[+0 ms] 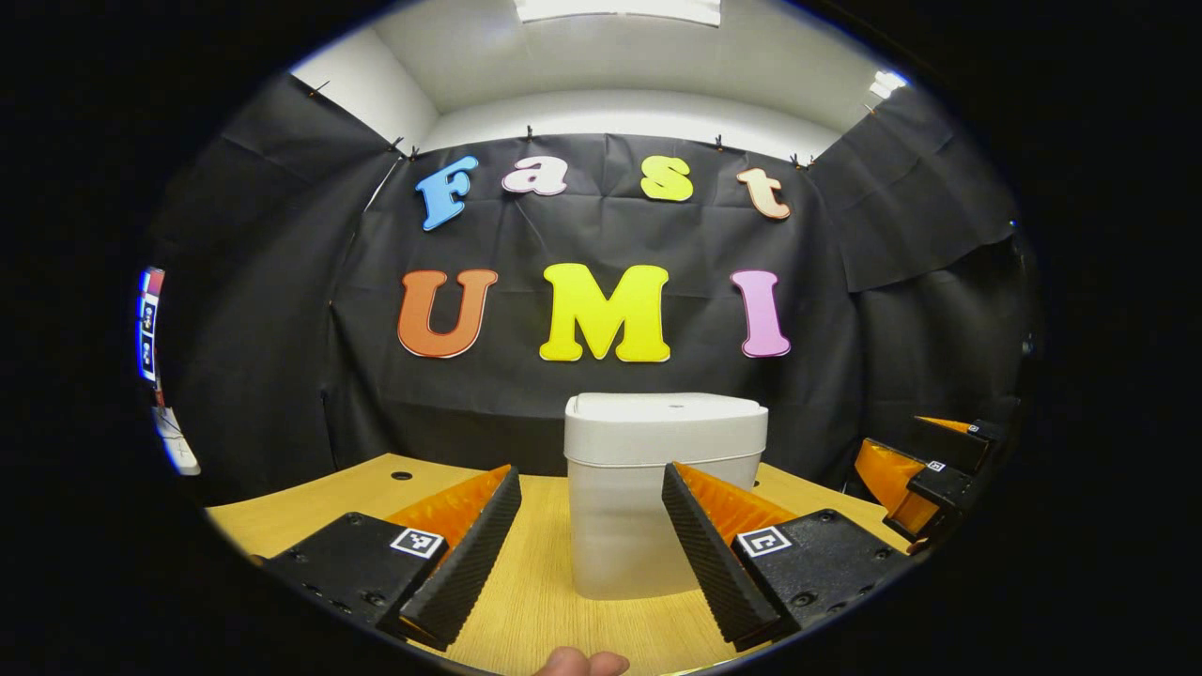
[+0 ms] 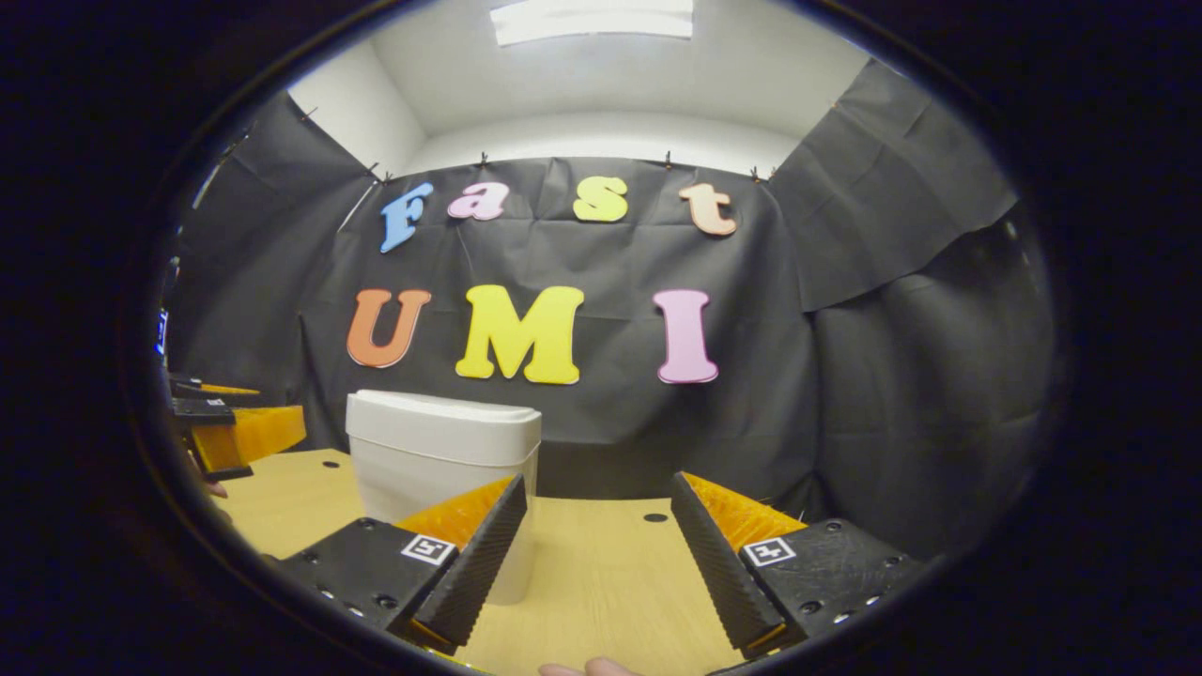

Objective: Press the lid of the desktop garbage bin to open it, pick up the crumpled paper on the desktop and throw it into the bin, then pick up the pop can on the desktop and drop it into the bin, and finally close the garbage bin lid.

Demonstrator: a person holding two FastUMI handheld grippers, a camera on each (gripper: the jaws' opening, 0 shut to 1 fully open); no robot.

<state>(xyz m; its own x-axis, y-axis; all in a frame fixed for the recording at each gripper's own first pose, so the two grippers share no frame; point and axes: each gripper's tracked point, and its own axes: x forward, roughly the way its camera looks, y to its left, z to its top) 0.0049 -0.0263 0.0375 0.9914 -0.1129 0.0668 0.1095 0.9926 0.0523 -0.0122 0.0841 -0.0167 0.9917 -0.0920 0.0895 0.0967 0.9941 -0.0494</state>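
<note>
Standing near the desk's [image 1: 310,512] back edge, the white bin [image 1: 657,498] has its lid [image 1: 667,413] shut. It looks light, hard and smooth; push the lid's top. Left gripper [image 1: 592,526] and right gripper [image 2: 601,540] are spread wide, holding nothing.

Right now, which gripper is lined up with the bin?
The left gripper: the bin sits between its open fingers. The right gripper points past the bin's side.

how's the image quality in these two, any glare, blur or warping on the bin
Left gripper view: the bin is sharp and evenly lit, with no glare on its closed lid; fisheye bends the table edge and the walls. Right gripper view: the bin sits off-centre and leans from distortion; the ceiling light is blown out; the picture is dimmer toward the right.
</note>
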